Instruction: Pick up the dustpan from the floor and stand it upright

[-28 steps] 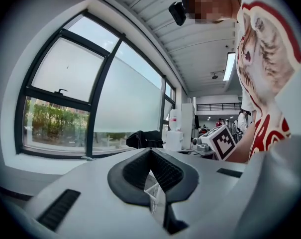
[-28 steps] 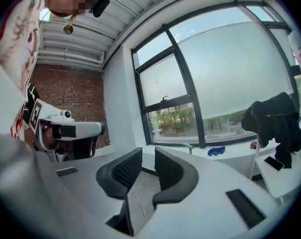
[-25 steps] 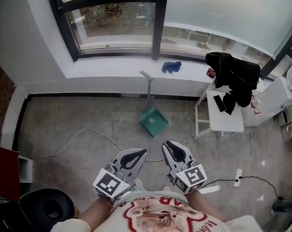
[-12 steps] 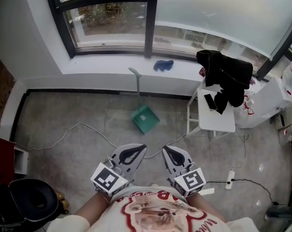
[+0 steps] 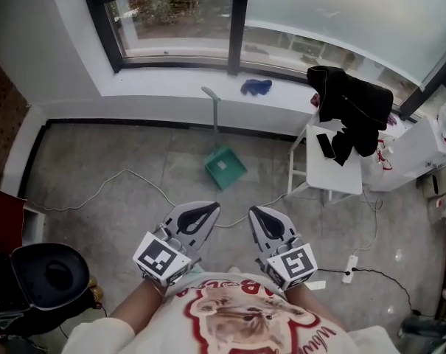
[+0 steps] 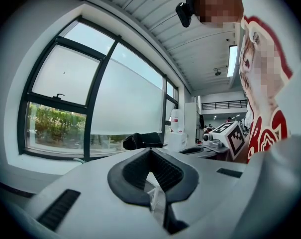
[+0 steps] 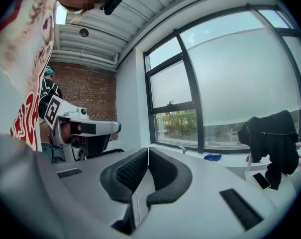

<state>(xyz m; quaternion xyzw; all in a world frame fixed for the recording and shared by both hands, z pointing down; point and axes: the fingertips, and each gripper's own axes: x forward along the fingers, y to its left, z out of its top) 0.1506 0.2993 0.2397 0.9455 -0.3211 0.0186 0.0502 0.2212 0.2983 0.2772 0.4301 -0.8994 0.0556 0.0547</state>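
Right gripper (image 5: 256, 214): jaws closed together, nothing held; parted a second before. Left gripper (image 5: 210, 209) and right gripper: set slightly higher in the head view. Green dustpan (image 5: 224, 167): likewise framed higher, and shifted a little leftward.

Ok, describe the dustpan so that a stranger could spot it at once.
Start at the big dark-framed window and drop past its white sill to the grey floor. There, left of the small white table, sits the dustpan. It is the only green thing, a square pan with a long pale handle reaching toward the sill.
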